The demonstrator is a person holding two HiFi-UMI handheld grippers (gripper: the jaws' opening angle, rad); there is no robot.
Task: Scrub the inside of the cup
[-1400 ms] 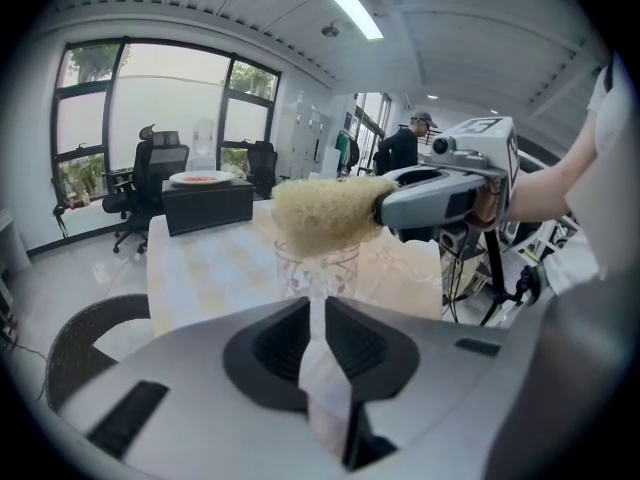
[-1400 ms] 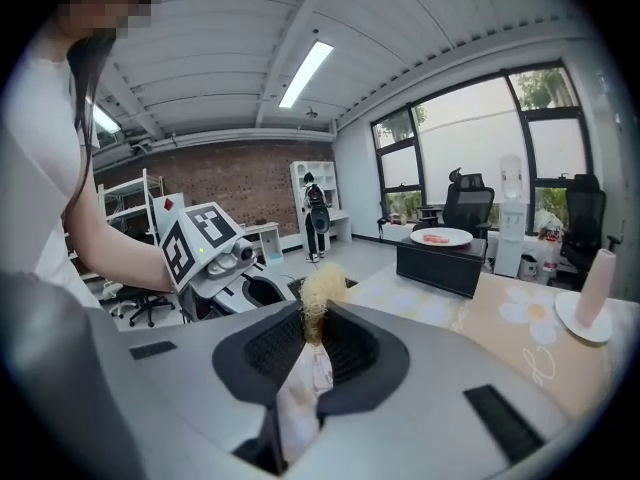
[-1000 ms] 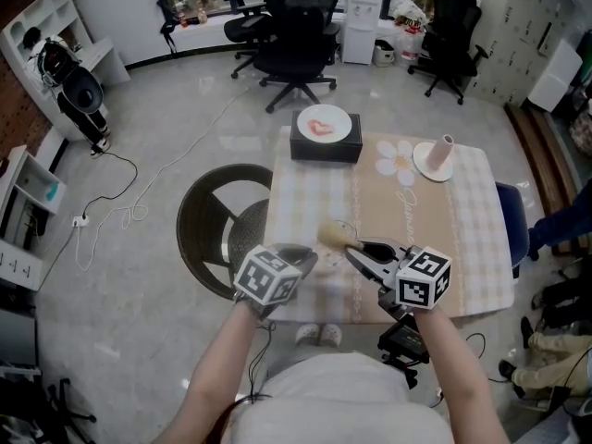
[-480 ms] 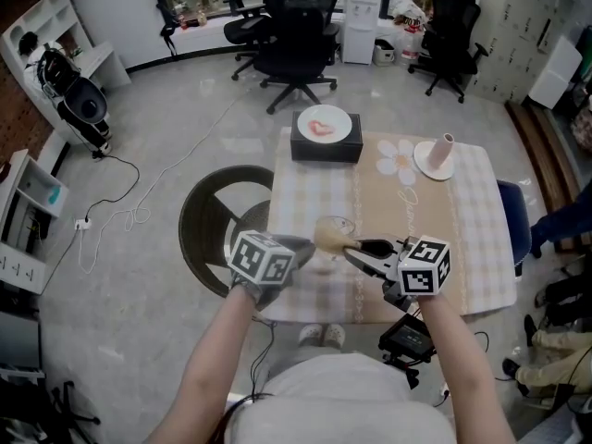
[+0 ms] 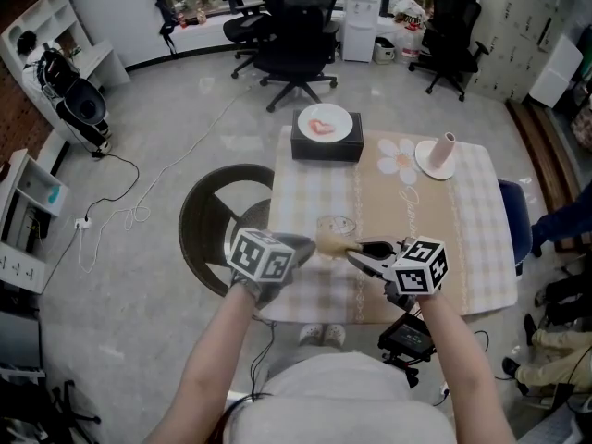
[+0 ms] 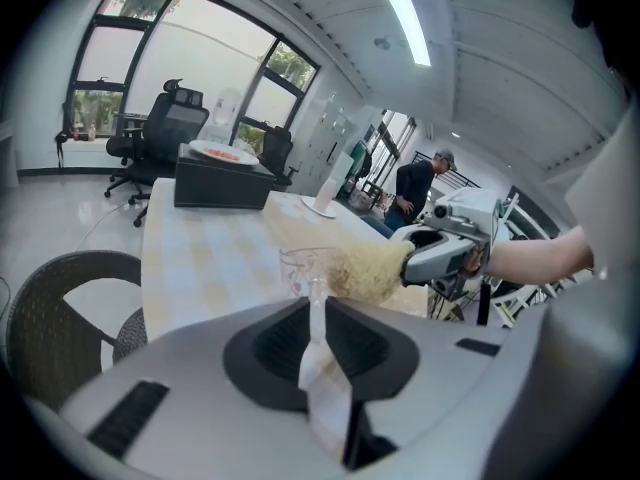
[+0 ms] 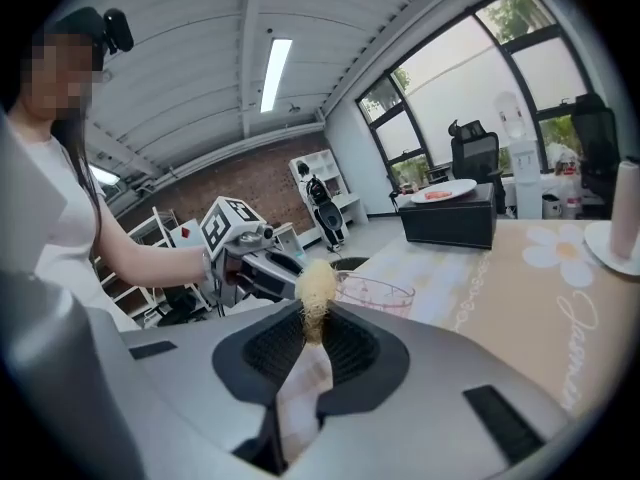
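The left gripper (image 5: 303, 244) is clamped on the near wall of the glass cup (image 5: 336, 226), at the front edge of the table (image 5: 435, 229). The right gripper (image 5: 359, 249) pinches a yellow fibre scrubber (image 5: 327, 240) at the rim. I think the scrubber should go deep inside and rub all around, with the cup held firm.

Left tongs (image 5: 301, 244) shifted forward toward cup (image 5: 338, 222), scrubber (image 5: 328, 241) in right tongs (image 5: 357, 251) slightly lower
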